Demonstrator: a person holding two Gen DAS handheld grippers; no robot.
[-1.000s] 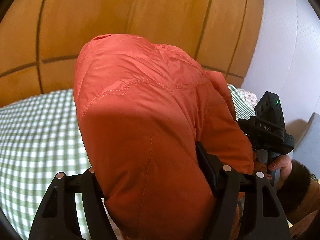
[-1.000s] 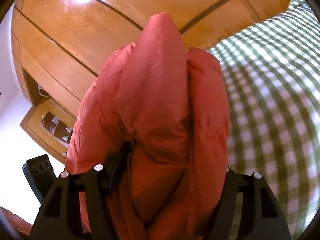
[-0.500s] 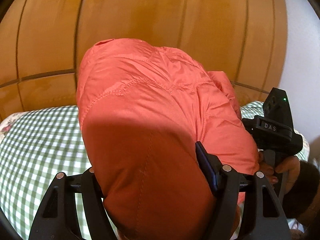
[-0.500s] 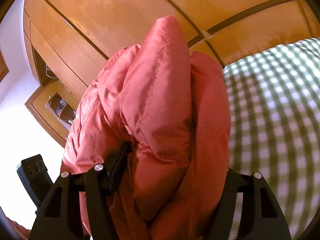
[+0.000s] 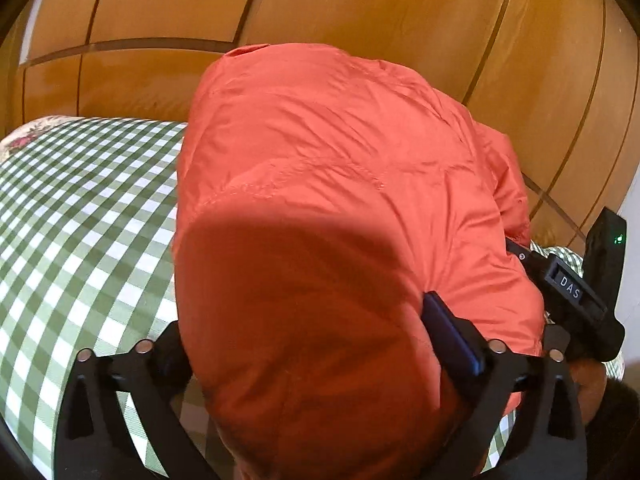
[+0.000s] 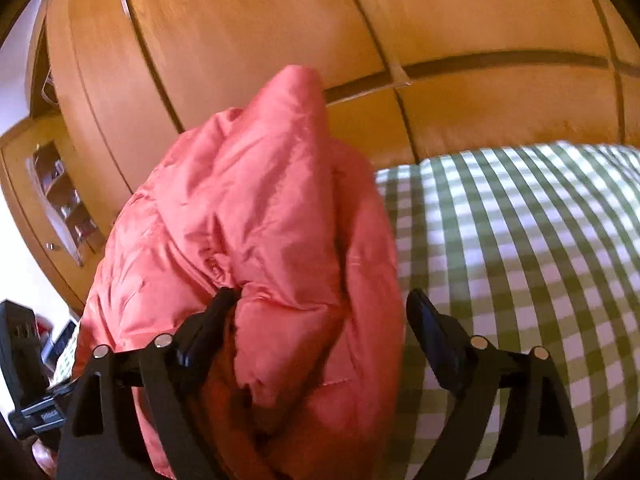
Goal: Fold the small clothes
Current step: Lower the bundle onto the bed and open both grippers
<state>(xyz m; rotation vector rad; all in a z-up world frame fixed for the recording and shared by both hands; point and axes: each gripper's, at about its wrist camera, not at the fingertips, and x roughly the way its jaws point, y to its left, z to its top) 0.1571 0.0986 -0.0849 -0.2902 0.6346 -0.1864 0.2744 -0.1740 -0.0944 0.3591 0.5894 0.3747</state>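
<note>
A puffy orange-red jacket (image 5: 340, 208) fills the left wrist view, bunched into a thick folded bundle. My left gripper (image 5: 308, 344) is shut on its near end, the fabric bulging over both fingers. The same jacket (image 6: 256, 240) shows in the right wrist view. My right gripper (image 6: 320, 320) has the bundle between its fingers: the left finger presses into the fabric, while the right finger (image 6: 432, 332) stands just off the fabric with checked cloth showing beside it. The right gripper body (image 5: 580, 292) shows at the right of the left wrist view.
A bed with a green-and-white checked cover (image 5: 80, 216) (image 6: 520, 240) lies under the jacket. A glossy wooden wardrobe (image 5: 320, 8) (image 6: 280, 32) rises close behind. A glass-fronted wooden cabinet (image 6: 60, 204) stands at the left. A floral pillow corner (image 5: 28, 136) is at the far left.
Both grippers have swung with the jacket, so more bed and wardrobe show. The right gripper's jaws have widened, and its right finger has come free of the fabric.
</note>
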